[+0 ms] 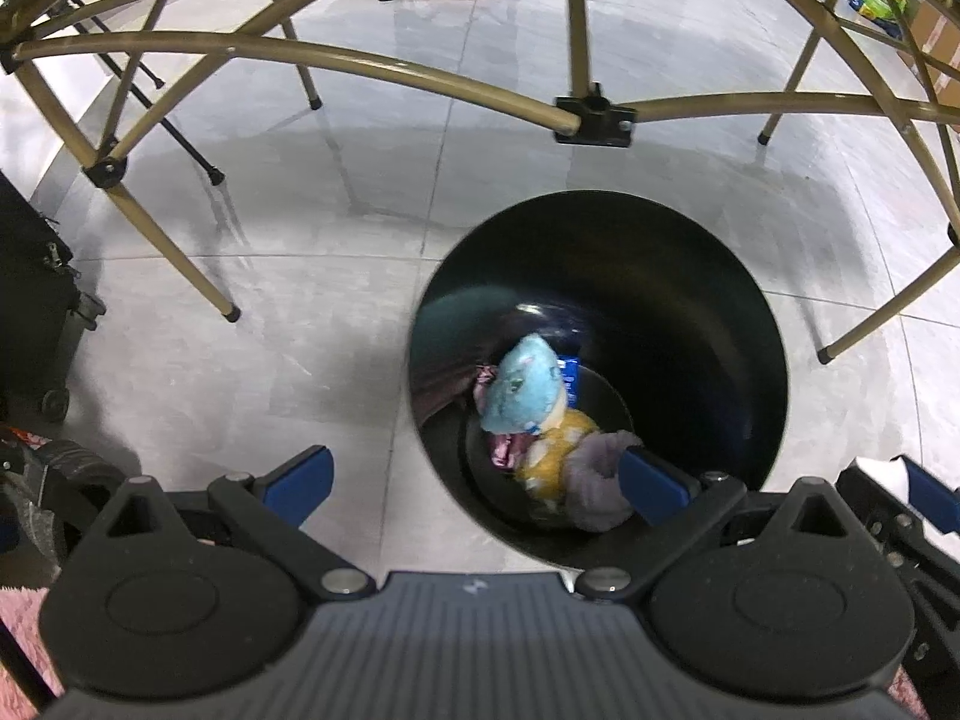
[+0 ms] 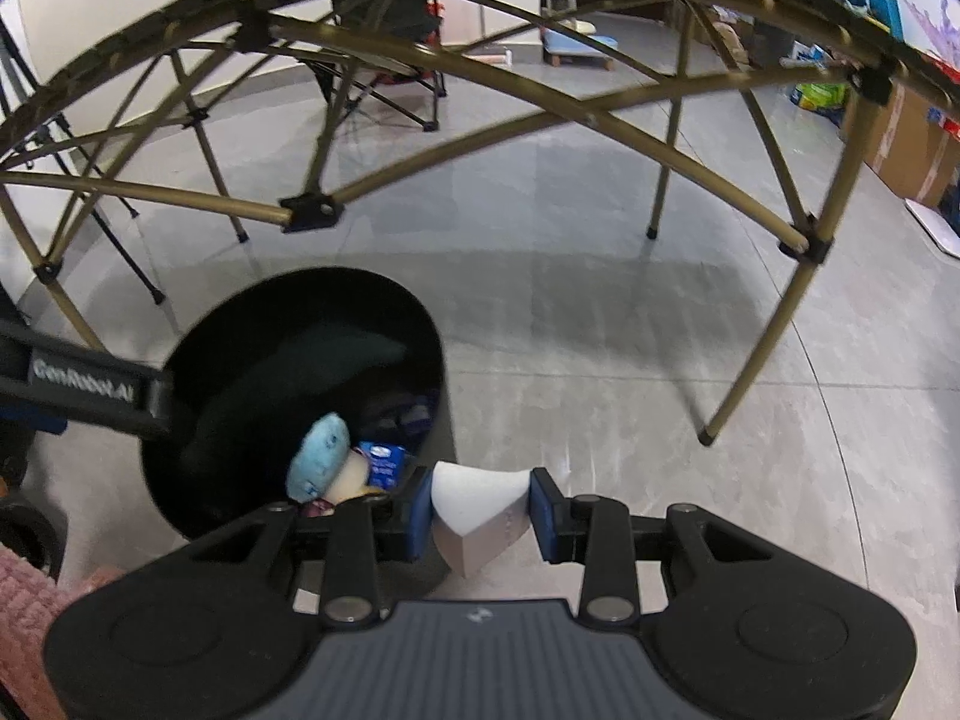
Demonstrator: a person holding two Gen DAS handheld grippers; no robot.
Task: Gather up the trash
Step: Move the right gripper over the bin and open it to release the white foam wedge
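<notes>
At the far left edge of the left wrist view a black wheeled case (image 1: 36, 312) stands on the grey tiled floor (image 1: 252, 360), with a pink rug (image 1: 18, 612) at the near left corner. Gold table legs (image 1: 174, 252) come down to the floor on the left and right, leaving a broad open stretch of tile between them. In that gap, right of centre, stands the black trash bin (image 1: 708, 300), its mouth open upward. Inside lie a light blue plush toy (image 1: 528, 384), a yellow cloth (image 1: 558, 450), a grey fuzzy piece (image 1: 594, 480) and a blue packet (image 1: 570, 372).

The left gripper (image 1: 477, 477) hangs over the bin's near rim with its blue pads spread wide and nothing between them; the right pad lies over the bin's mouth.

In the right wrist view the bin (image 2: 228, 360) sits at the left, with bare floor (image 2: 600, 330) to its right as far as a gold leg (image 2: 750, 348). The right gripper (image 2: 480, 513) is just right of the bin's rim, over the floor, its pads pinching a folded white paper piece (image 2: 480, 504) from both sides.
</notes>
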